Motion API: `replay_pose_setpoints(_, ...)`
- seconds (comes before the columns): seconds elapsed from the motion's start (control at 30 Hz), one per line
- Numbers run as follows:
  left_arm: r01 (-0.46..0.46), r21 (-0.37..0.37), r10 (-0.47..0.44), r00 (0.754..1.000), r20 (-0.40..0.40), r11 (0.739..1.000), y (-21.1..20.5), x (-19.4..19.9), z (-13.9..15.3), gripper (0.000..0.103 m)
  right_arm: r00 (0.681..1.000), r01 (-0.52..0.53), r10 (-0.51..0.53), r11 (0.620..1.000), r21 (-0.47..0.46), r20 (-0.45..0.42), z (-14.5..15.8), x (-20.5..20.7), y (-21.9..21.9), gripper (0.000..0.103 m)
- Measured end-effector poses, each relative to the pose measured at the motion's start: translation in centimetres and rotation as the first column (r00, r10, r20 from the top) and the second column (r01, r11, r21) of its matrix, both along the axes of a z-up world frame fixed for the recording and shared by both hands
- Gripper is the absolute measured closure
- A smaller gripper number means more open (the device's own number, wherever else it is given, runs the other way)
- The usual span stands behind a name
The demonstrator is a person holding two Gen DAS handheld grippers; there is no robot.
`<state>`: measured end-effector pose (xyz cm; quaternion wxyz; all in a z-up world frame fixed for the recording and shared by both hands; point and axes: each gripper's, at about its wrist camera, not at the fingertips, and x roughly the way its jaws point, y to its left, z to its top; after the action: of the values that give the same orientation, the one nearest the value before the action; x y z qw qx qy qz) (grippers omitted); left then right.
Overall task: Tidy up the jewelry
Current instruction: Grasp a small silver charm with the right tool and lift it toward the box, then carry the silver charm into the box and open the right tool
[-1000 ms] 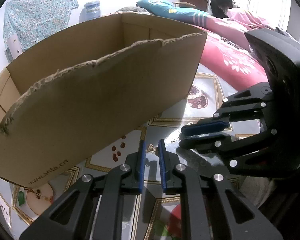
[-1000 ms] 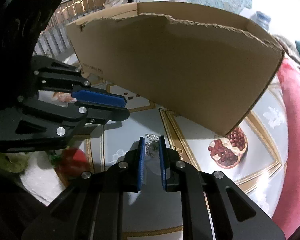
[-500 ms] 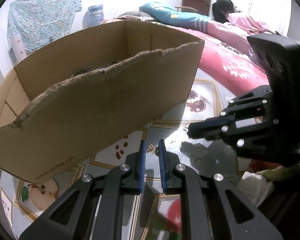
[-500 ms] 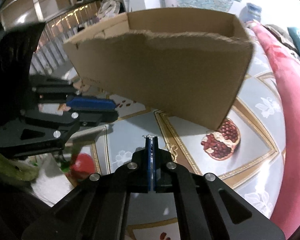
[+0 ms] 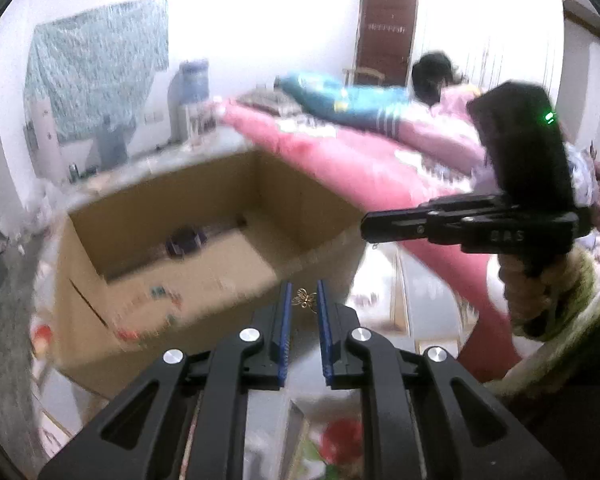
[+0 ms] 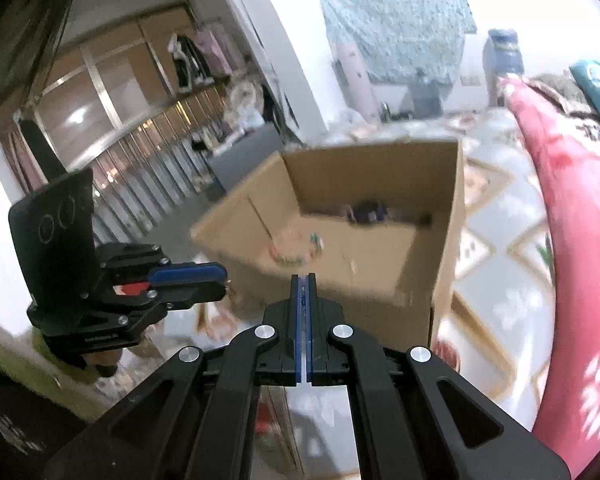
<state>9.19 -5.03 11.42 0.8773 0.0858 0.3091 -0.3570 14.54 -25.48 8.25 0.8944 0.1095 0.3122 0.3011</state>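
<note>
My left gripper [image 5: 304, 294] is shut on a small gold butterfly-shaped jewel [image 5: 305, 299] pinched between its blue pads, held in the air in front of the open cardboard box [image 5: 204, 240]. My right gripper [image 6: 304, 280] is shut tight on a small silver jewel [image 6: 303, 300] that barely shows between its pads. It hangs in front of the same box [image 6: 340, 240]. The box holds a dark purple item [image 6: 366, 212] and a beaded bracelet [image 6: 296, 248]. Each gripper shows in the other's view, the right one [image 5: 370, 227] and the left one [image 6: 222, 276].
A red floral quilt [image 5: 360, 168] and a person lying on the bed [image 5: 440, 76] are to the right. A patterned tablecloth [image 6: 496, 248] lies under the box. A railing and shelves [image 6: 140, 140] are to the left. The views are blurred by motion.
Both grippers have risen from the tablecloth to above the box rim, each carrying its jewel. The right gripper closed on the silver jewel about half a second ago. The box inside now shows.
</note>
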Motion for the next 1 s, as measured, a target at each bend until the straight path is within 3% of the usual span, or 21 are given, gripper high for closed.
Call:
replay_pose_setpoints(0.17, -0.052, 0.024, 0.052, 0.999, 0.008, 0.998, 0.3, 4.0, 1.1, 0.091, 1.0, 0.007, -0.007, 1.0, 0.015, -0.022, 1.3, 4.1, -0.2, 0.103)
replay_pose_setpoints(0.43, -0.098, 0.073, 0.11, 0.978, -0.179, 0.992, -0.5, 10.7, -2.5, 0.091, 0.977, -0.003, -0.015, 0.997, -0.083, -0.211, -0.8, 10.8, 1.3, 0.103)
replay_pose_setpoints(0.63, -0.117, 0.106, 0.144, 0.941, -0.306, 0.987, -0.6, 13.5, -5.0, 0.09, 0.973, -0.021, -0.015, 0.988, -0.151, -0.232, -1.5, 12.9, 2.3, 0.099)
replay_pose_setpoints(0.7, -0.131, 0.105, 0.159, 0.928, -0.336, 0.986, -0.5, 14.1, -5.6, 0.081, 0.97, -0.02, -0.018, 0.988, -0.152, -0.242, -1.9, 13.3, 2.1, 0.096)
replay_pose_setpoints(1.0, -0.154, 0.09, 0.176, 0.922, -0.344, 0.984, 0.1, 14.4, -5.7, 0.078, 0.971, 0.006, -0.023, 0.997, -0.076, -0.237, -1.5, 13.8, 0.1, 0.093)
